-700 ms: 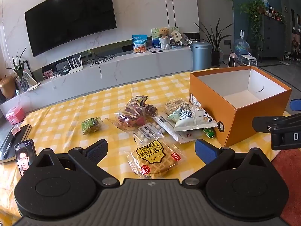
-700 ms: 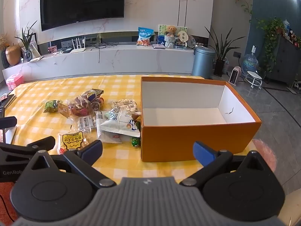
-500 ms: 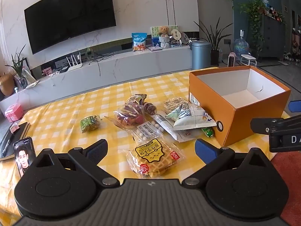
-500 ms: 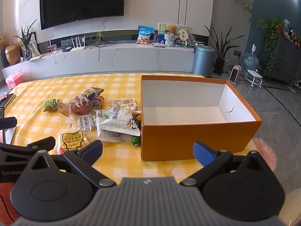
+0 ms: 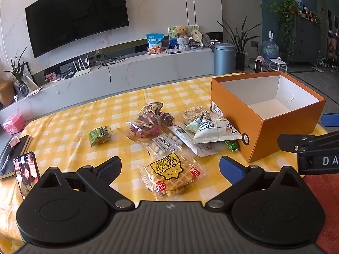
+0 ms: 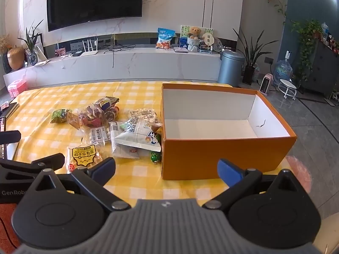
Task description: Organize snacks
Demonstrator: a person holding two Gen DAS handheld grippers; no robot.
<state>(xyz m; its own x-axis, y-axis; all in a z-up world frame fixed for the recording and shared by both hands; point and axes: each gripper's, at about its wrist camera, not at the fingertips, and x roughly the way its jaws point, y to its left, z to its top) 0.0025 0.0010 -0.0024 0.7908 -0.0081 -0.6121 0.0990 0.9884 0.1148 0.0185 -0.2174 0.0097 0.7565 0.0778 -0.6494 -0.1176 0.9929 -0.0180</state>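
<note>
Several snack packets lie on a yellow checked tablecloth point(image 5: 63, 127). Nearest is a waffle packet point(image 5: 171, 174) point(image 6: 83, 154), framed by my open left gripper point(image 5: 170, 167), whose blue pads hang above the cloth and touch nothing. Behind it lie a packet of white balls point(image 5: 167, 144), a clear bag of red and purple sweets point(image 5: 146, 124), a small green packet point(image 5: 99, 135) and a white pouch point(image 5: 211, 130) point(image 6: 137, 137). An open orange box point(image 5: 267, 114) point(image 6: 224, 154), white and bare inside, stands at the right. My right gripper point(image 6: 166, 170) is open before the box's near wall.
A phone point(image 5: 26, 173) with a lit screen and a dark notebook point(image 5: 12, 154) lie at the table's left edge. A small green candy point(image 6: 155, 156) rests against the box. Beyond the table are a white TV bench point(image 6: 127, 63) and a grey bin point(image 6: 231, 67).
Both views have shifted slightly, the snacks and box sitting a little higher in frame. Both grippers stay open and nothing on the table has moved.
</note>
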